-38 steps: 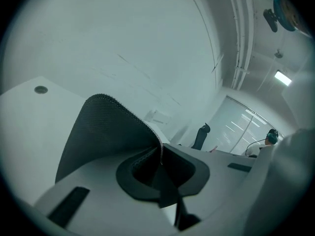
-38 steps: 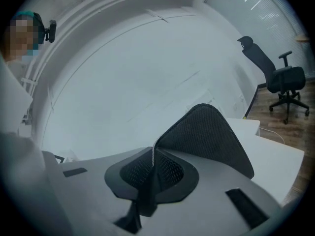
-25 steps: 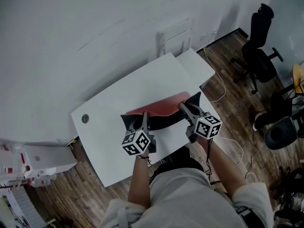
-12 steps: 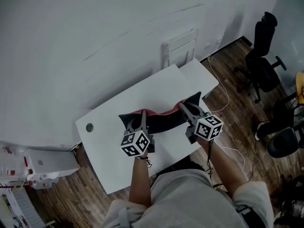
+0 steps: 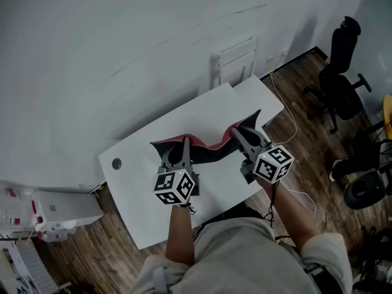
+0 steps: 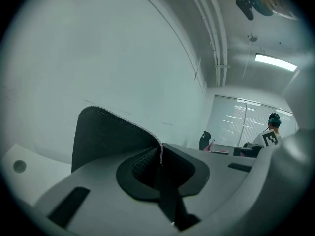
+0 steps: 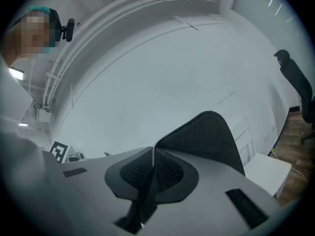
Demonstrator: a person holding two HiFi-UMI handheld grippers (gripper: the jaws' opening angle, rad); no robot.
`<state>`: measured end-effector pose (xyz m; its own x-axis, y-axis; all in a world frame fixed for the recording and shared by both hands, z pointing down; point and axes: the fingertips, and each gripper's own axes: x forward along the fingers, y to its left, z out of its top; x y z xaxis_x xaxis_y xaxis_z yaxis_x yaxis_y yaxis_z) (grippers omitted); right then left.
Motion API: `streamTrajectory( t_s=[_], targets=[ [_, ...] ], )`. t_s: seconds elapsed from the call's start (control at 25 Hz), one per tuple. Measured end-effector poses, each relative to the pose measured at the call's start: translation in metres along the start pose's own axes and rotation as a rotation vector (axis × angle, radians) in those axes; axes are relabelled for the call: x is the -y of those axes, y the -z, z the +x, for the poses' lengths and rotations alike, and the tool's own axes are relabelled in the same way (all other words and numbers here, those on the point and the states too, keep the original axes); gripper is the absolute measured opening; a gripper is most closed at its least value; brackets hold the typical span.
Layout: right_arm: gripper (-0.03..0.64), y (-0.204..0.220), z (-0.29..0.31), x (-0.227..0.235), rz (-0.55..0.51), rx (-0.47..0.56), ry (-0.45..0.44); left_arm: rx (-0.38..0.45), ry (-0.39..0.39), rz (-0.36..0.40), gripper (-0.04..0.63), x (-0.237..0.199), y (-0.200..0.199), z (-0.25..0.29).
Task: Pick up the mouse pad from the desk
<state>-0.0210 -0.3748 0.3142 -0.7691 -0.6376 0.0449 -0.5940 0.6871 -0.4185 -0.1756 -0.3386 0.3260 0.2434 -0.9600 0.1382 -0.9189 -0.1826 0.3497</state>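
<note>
Overhead first: mouse pad [image 5: 211, 155], red top and dark underside, held up over the white desk [image 5: 141, 195], sagging between two grippers. Left gripper [image 5: 184, 150] has its left corner, right gripper [image 5: 241, 137] its right corner.

Left gripper view: jaws clamped on the pad's stitched edge, black mesh rising to the left.

Right gripper view: jaws likewise pinched on the edge, mesh corner standing up at right.

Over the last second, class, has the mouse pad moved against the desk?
Yes. The mouse pad has risen from the desk: earlier its red top lay partly on the white surface, now it sags between the left gripper and right gripper.
</note>
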Motion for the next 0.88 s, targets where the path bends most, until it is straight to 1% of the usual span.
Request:
streamTrajectory(
  t_s=[0.2, 0.32, 0.52, 0.68, 0.88],
  targets=[
    [0.052, -0.026, -0.003, -0.008, -0.044, 0.056, -0.014, 0.064, 0.024, 0.038, 0.031, 0.008, -0.030, -0.004],
    [0.052, -0.034, -0.002, -0.012, -0.066, 0.059, -0.012, 0.073, 0.020, 0.044, 0.031, 0.008, -0.038, -0.005],
    [0.051, -0.050, -0.005, -0.022, -0.105, 0.087, 0.006, 0.085, 0.026, 0.116, 0.031, 0.025, -0.051, -0.008],
    [0.050, -0.070, -0.007, -0.034, -0.195, 0.127, 0.049, 0.122, 0.019, 0.183, 0.031, 0.041, -0.066, -0.013],
    [0.049, -0.089, -0.018, -0.064, -0.351, 0.176, 0.099, 0.179, 0.004, 0.289, 0.031, 0.062, -0.084, -0.030]
  ],
)
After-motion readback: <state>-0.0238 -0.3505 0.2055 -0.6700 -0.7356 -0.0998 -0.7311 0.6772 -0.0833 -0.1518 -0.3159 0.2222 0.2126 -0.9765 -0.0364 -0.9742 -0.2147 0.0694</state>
